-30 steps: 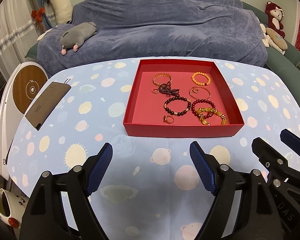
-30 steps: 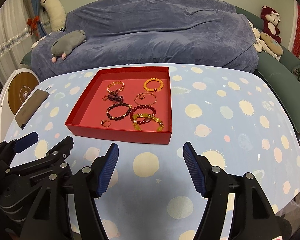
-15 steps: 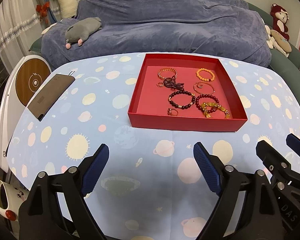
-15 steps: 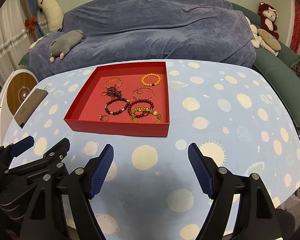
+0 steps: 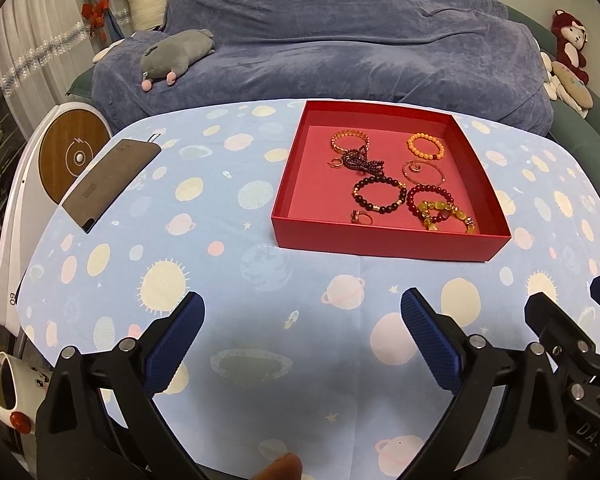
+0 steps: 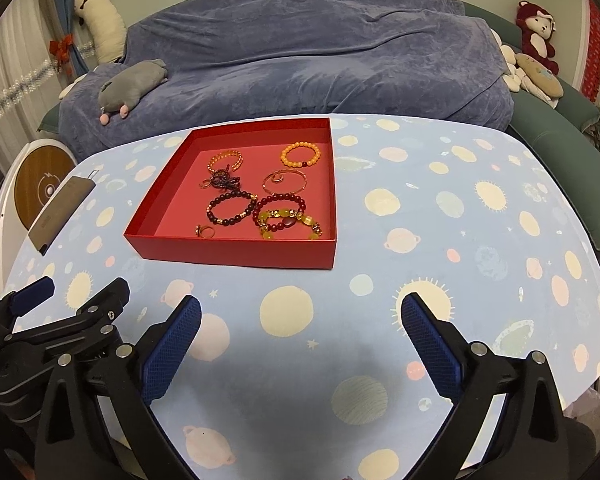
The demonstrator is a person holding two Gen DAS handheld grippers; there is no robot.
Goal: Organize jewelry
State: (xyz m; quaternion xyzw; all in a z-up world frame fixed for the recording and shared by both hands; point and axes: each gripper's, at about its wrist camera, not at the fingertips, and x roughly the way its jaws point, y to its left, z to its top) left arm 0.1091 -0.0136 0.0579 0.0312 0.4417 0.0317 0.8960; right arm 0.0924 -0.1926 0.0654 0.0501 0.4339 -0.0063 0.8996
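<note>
Every piece I see lies in the red box (image 5: 384,236) on the worktop (image 5: 260,340). My left gripper (image 5: 302,320) and right gripper (image 6: 300,322) hang empty short of it, jaws opening wide, so I judge the sorting done or unstarted.

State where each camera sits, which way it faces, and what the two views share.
Left wrist: on the left gripper, looking forward and down over the table to the red tray and sofa; its own opening jaws, empty, a fingertip and the right gripper at right show.
Right wrist: on the right gripper, facing the same way, tray left of centre; its opening jaws, empty, and the left gripper at left show.
Shared: table, tray with bracelets, sofa, grey plush.
</note>
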